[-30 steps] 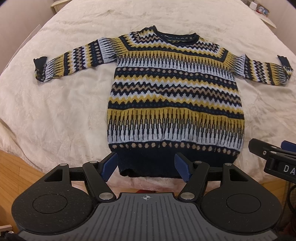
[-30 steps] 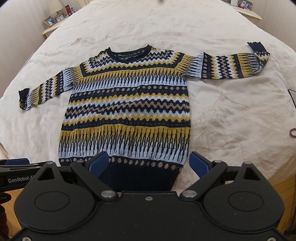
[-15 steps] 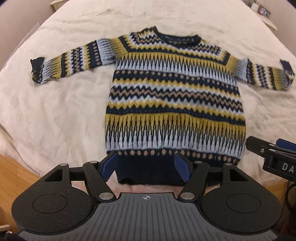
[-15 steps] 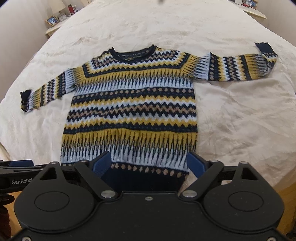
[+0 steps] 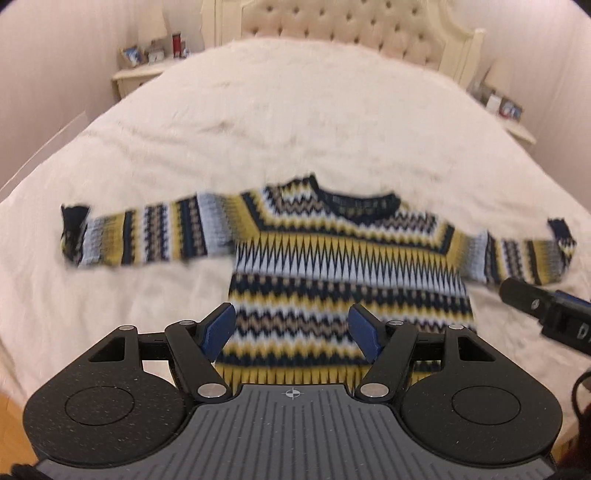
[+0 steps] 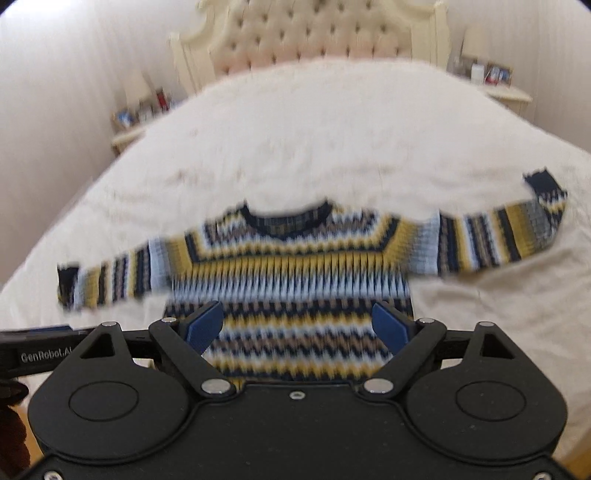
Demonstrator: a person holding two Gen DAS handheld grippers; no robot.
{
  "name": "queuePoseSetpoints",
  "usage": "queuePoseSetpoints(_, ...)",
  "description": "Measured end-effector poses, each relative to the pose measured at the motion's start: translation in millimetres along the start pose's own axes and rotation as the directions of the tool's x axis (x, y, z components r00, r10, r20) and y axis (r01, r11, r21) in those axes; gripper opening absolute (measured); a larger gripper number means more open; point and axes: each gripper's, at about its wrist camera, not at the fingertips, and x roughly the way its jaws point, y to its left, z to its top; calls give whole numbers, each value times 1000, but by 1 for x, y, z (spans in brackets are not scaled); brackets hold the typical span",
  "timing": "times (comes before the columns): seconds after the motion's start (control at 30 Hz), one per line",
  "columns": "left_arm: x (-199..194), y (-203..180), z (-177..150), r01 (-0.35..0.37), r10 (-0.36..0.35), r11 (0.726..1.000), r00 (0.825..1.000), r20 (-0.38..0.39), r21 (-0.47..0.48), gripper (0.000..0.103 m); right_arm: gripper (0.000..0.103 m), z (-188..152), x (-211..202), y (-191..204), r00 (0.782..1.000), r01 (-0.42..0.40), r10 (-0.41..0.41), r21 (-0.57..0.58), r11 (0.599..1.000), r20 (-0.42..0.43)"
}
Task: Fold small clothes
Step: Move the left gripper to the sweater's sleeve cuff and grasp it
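Observation:
A small knitted sweater with navy, yellow and pale blue zigzag bands lies flat on the bed, front up, both sleeves spread out sideways. It also shows in the right wrist view. My left gripper is open and empty, over the sweater's lower body. My right gripper is open and empty, also over the lower body. The hem is hidden behind both gripper bodies. The right gripper's side shows at the right edge of the left wrist view. Both views are blurred.
The cream bedspread covers the bed. A tufted headboard stands at the far end. Bedside tables with small frames and bottles stand at the far left and far right. Wooden floor shows at the lower left.
Both views have tilted up and moved in over the sweater: the headboard and walls now show, the hem has dropped behind the gripper bodies. Both grippers stay open.

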Motion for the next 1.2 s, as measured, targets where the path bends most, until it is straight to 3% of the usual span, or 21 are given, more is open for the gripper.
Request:
queuePoseSetpoints(0.17, 24, 28, 11, 85, -80, 994, 995, 61, -73, 66, 91, 11, 10, 7, 992, -39, 40, -14, 999, 119)
queuePoseSetpoints(0.27, 38, 49, 16, 119, -108, 985, 990, 93, -124, 67, 93, 20, 22, 19, 990, 1, 10, -76, 997, 139)
queuePoseSetpoints(0.43, 71, 87, 32, 9, -2, 990, 999, 51, -140, 66, 93, 31, 45, 27, 994, 9, -4, -49, 999, 111)
queuePoseSetpoints(0.57, 99, 127, 42, -93, 95, 985, 995, 9, -143, 65, 93, 38, 61, 33, 998, 6, -4, -35, 999, 58)
queuePoseSetpoints(0.67, 119, 164, 45, -197, 198, 968, 980, -12, -157, 64, 90, 39, 79, 42, 1000, -1, 0, -54, 999, -12)
queuePoseSetpoints(0.9, 159, 245, 61, -352, 344, 913, 936, -72, -205, 62, 84, 49, 113, 65, 994, -27, 17, -94, 995, -105)
queuePoseSetpoints(1.0, 169, 271, 68, -406, 400, 889, 914, -74, -213, 62, 74, 53, 126, 73, 990, -35, 23, -89, 995, -136)
queuePoseSetpoints(1.2, 194, 309, 70, -496, 485, 831, 868, -110, -253, 62, 73, 57, 146, 85, 983, -48, 32, -84, 995, -180)
